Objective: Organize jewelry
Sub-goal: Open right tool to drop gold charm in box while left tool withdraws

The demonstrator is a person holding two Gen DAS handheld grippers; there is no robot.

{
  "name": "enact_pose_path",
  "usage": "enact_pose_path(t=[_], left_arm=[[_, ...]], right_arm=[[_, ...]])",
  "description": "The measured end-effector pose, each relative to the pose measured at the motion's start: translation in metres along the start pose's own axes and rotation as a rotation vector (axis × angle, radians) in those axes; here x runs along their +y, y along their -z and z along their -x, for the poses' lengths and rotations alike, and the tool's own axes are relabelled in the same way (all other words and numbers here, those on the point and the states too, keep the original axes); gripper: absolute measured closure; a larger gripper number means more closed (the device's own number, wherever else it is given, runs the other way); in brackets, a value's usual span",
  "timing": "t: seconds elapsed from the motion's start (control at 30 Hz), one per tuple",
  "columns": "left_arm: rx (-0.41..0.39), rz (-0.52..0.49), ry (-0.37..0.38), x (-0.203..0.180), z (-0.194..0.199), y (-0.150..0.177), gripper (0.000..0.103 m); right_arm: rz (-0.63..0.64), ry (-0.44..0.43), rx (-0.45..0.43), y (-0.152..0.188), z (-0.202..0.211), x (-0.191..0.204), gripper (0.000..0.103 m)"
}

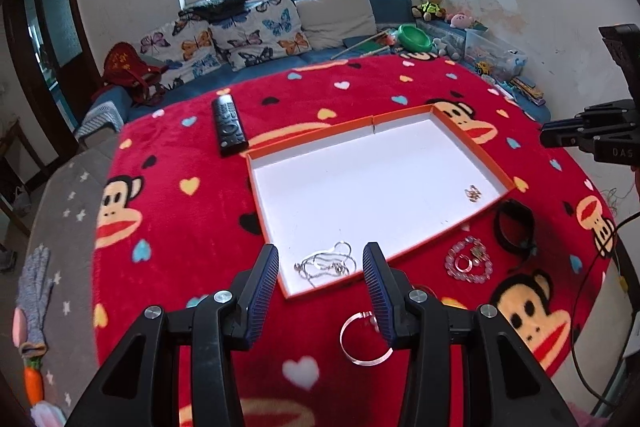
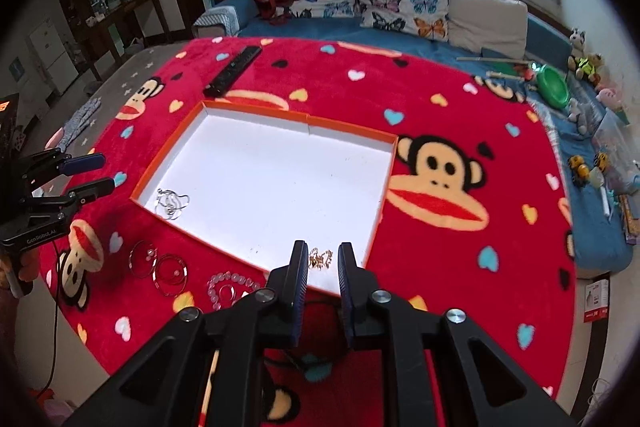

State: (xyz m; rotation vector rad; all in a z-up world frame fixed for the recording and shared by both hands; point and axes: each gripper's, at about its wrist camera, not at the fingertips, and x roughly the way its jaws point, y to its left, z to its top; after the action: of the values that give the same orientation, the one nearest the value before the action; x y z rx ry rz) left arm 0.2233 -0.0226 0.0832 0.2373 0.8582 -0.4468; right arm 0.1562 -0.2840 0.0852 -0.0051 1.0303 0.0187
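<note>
An orange-rimmed tray (image 1: 472, 147) with a white floor lies flat on the red blanket, holding a tangled silver chain (image 1: 326, 265) in one near corner and a small gold piece (image 1: 473, 193) in the other. Outside its near edge lie a pink bead bracelet (image 1: 469, 259) with a small ring inside it, a black band (image 1: 514, 231) and thin silver hoops (image 2: 158, 265).
</note>
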Motion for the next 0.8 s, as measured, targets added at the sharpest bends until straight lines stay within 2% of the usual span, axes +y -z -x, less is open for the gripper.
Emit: enact_pose_path(t=[0.27, 0.33, 0.4, 0.57, 0.8], left_arm=[[-0.018, -0.034, -0.025, -0.017, 0.047, 0.039, 0.056], [-0.012, -0.032, -0.024, -0.019, 0.050, 0.051, 0.056], [-0.006, -0.023, -0.021, -0.019, 0.048, 0.062, 0.056], [0.040, 0.052, 0.008, -0.006, 0.030, 0.082, 0.056], [0.064, 0.108, 0.030, 0.007, 0.009, 0.098, 0.056]], right_arm=[[0.074, 0.053, -0.006, 0.028, 0.033, 0.011, 0.076], [0.090, 0.065, 0.007, 0.037, 0.031, 0.012, 0.056], [0.102, 0.082, 0.012, 0.047, 0.025, 0.013, 0.049], [0.050, 0.025, 0.049, 0.069, -0.008, 0.004, 0.049], [0.053, -0.003, 0.075, 0.087, -0.036, 0.000, 0.048]])
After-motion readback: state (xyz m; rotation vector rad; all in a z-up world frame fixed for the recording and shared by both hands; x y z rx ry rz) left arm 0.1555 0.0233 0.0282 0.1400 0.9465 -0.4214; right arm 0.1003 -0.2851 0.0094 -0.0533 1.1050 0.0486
